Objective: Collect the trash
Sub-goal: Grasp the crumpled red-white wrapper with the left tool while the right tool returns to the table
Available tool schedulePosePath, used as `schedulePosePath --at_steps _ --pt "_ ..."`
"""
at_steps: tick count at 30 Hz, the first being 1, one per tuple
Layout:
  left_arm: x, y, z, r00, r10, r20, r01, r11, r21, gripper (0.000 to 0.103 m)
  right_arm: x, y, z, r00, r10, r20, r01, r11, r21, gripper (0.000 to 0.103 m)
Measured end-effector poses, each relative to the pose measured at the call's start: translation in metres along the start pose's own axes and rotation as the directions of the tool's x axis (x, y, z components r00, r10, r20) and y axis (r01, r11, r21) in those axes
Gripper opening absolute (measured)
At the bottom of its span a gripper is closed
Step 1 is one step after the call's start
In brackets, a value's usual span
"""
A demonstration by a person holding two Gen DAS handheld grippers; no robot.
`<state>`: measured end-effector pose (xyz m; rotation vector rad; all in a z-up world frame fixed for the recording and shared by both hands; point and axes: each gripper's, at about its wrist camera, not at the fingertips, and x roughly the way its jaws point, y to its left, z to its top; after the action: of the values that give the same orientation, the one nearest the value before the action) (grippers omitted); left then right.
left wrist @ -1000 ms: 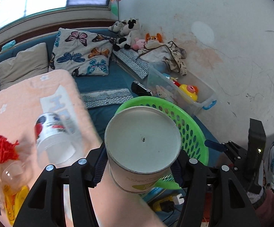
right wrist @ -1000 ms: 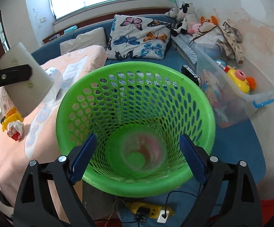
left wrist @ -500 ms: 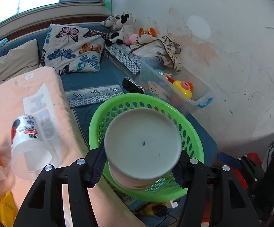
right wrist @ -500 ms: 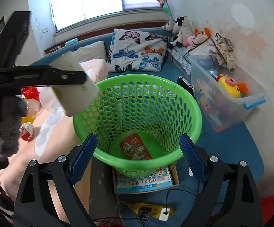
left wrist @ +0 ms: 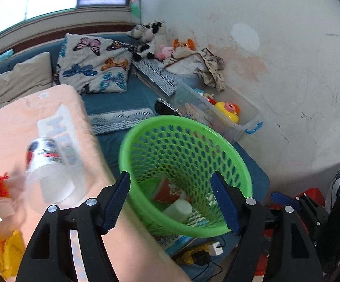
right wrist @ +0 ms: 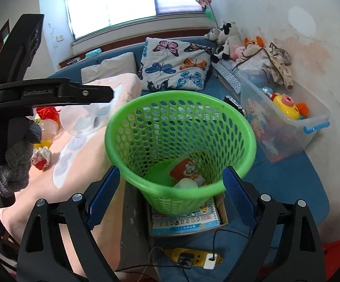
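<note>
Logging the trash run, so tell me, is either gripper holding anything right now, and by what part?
Nothing is held. The left gripper and right gripper are both open and empty; the paper cup lies inside the green basket.

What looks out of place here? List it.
A clear plastic cup lies tipped on its side on the peach blanket, with wrappers scattered near it. The green basket stands tilted on a notebook.
</note>
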<state>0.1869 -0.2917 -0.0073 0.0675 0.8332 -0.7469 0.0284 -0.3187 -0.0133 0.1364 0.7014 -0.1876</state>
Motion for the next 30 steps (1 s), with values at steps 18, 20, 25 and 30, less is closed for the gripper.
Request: schedulePosePath --at_steps 18,20,25,30 --pt "-0.101 0.098 -0.057 0.986 0.157 0.059 -0.151 0.983 -0.107 0.069 0.011 0.077 0.042 0.992 0.126 0.012 -0.123 0.982 -0.141 0.088" --pt "-0.105 0.108 -0.067 0.987 0.151 0.046 -0.146 0.984 -0.103 0.068 0.013 0.084 0.045 0.990 0.137 0.013 -0.134 0.980 -0.150 0.089" --pt "-0.105 0.129 -0.088 0.993 0.121 0.012 -0.119 0.989 -0.089 0.065 0.019 0.098 0.048 0.987 0.161 0.000 -0.159 0.972 -0.172 0.089" --pt "-0.087 0.129 -0.104 0.991 0.123 -0.041 -0.124 0.992 -0.024 0.062 0.021 0.105 0.048 0.986 0.168 -0.008 -0.167 0.969 -0.183 0.088"
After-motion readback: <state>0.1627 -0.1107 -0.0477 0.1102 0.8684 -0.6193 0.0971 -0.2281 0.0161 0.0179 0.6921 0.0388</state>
